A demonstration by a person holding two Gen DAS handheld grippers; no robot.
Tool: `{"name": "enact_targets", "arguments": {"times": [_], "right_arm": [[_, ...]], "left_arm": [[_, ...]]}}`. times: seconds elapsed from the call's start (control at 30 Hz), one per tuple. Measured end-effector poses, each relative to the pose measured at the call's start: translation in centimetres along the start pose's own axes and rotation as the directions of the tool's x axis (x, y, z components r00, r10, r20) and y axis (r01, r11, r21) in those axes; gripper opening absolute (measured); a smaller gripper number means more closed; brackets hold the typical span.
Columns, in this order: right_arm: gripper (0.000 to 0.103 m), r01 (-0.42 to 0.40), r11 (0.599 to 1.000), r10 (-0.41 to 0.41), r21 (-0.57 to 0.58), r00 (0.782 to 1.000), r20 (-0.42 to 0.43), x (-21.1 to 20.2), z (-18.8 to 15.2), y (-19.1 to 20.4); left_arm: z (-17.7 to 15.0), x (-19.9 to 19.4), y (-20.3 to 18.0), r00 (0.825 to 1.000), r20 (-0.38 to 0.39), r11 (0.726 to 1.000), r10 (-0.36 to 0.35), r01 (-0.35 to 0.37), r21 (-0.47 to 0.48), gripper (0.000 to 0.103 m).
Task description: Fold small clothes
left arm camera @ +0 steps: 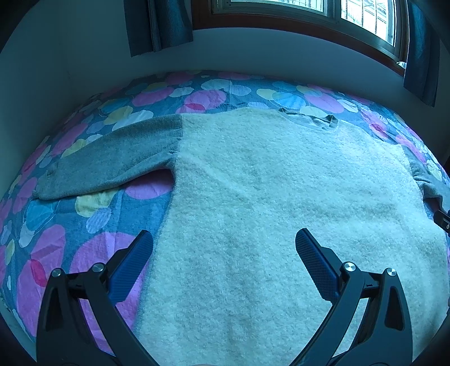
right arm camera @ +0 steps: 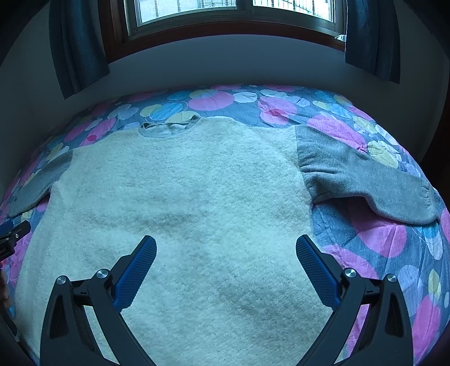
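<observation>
A small sweater [left arm camera: 267, 197] with a fuzzy cream body and grey sleeves lies flat and spread out on a bed, neck pointing toward the window wall. Its grey collar [right arm camera: 168, 128] sits at the far edge of the body. The sleeve on the left [left arm camera: 107, 160] stretches out sideways and slightly toward the near side, cuff lying on the bedspread; the sleeve on the right [right arm camera: 365, 177] does the same on the other side, with a fold of shadow under its lower edge. The cream body's side edges run straight down toward the cameras, and bare bedspread shows beside each of them.

The left gripper [left arm camera: 224, 245] hovers over the near left part of the body, jaws spread wide with nothing between them, its left finger over the sweater's side edge. The right gripper [right arm camera: 225, 250] hovers over the near right part, jaws equally wide and holding nothing.

The bedspread [right arm camera: 374, 239] is blue-grey with pink, yellow and pale blue circles. Beyond the bed stands a pale wall, a wood-framed window [right arm camera: 225, 17] and dark curtains [right arm camera: 76, 48] at both sides
</observation>
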State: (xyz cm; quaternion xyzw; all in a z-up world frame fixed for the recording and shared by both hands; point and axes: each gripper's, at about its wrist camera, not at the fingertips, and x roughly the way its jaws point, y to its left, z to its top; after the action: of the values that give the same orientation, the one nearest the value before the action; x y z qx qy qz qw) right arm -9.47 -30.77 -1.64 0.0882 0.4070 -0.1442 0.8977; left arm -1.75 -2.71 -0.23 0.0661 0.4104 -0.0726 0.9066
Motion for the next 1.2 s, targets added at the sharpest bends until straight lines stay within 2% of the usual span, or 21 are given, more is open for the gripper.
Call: {"name": "enact_targets", "arguments": {"times": [0.27,0.47,0.6,0.7,0.77,0.87,1.0,1.07,1.13,1.17,1.2], "right_arm": [[0.099,-0.020,1.000,0.020,0.014,1.000,0.004,0.1,0.0,-0.2],[0.099,-0.050,0.997,0.045,0.065,0.996,0.074,-1.2,0.7,-1.6],[0.099,-0.076,0.988,0.064,0.135,0.994,0.091,-1.7,1.5,-4.6],[0.099,-0.099,0.962,0.075,0.255,0.992,0.104,-1.5,1.7,-9.2],[0.099,-0.114,0.924,0.074,0.365,0.990,0.122,-1.5,1.4,-13.5],[0.099,-0.124,0.845,0.040,0.521,0.985,0.169,-1.9,0.7,-20.8],[0.098,-0.103,0.707,-0.080,0.699,0.971,0.223,-2.7,-1.5,-31.1],[0.097,-0.082,0.638,-0.136,0.765,0.967,0.217,-2.7,-2.7,-35.0],[0.088,-0.053,0.569,-0.189,0.820,0.963,0.194,-2.3,-3.7,-38.8],[0.067,-0.044,0.537,-0.202,0.843,0.963,0.180,-2.0,-4.1,-40.2],[0.055,-0.031,0.490,-0.211,0.871,0.965,0.154,-1.5,-4.5,-41.7]], "left_arm": [[0.0,0.2,-0.2,1.000,-0.001,1.000,-0.020,0.020,-0.004,0.101],[0.2,0.6,0.4,0.998,0.002,0.998,-0.060,0.060,-0.022,0.101],[0.5,0.5,1.1,0.996,0.024,0.996,-0.080,0.081,-0.044,0.101],[0.5,1.0,1.9,0.999,0.018,0.996,-0.050,0.051,-0.077,0.101],[0.6,1.6,2.6,0.998,0.002,0.994,-0.060,0.060,-0.095,0.101],[0.6,2.5,3.6,0.996,-0.023,0.991,-0.082,0.079,-0.108,0.101],[0.6,3.2,4.4,0.998,-0.021,0.994,-0.051,0.049,-0.099,0.101],[0.7,3.6,4.9,0.999,-0.027,0.994,-0.032,0.029,-0.110,0.101],[0.7,3.9,5.2,0.999,-0.035,0.992,-0.027,0.022,-0.123,0.101],[0.7,4.2,5.3,0.999,-0.043,0.992,-0.023,0.017,-0.129,0.101],[0.6,4.3,5.4,0.999,-0.048,0.991,-0.020,0.013,-0.131,0.101]]}}
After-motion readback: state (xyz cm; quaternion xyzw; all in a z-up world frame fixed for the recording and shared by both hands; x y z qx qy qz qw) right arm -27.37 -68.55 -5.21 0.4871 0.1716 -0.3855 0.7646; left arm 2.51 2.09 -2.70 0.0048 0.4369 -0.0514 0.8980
